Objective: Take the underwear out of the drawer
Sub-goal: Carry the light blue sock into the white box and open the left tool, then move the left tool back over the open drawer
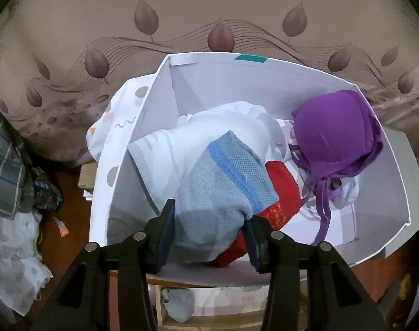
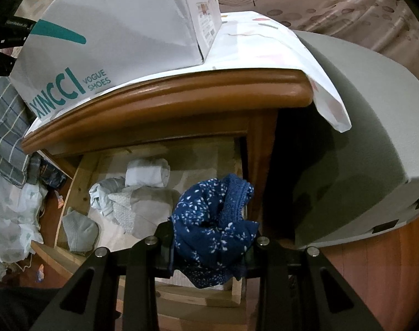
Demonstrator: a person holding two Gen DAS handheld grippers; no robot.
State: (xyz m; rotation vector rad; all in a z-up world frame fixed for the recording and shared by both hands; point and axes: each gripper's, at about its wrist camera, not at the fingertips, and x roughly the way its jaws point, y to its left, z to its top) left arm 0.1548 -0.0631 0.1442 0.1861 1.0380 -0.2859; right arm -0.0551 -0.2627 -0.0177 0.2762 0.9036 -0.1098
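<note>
Two fingers (image 2: 165, 237) clamp the blue underwear (image 2: 213, 229).

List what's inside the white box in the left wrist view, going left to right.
White folded garment → light blue-grey underwear with a blue band, between the left gripper's fingers → red garment → purple bra, all in the white box.

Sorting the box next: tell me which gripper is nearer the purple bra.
Left. The left gripper is over the white box that holds the purple bra. The right gripper is down by the open drawer, holding blue speckled underwear.
</note>
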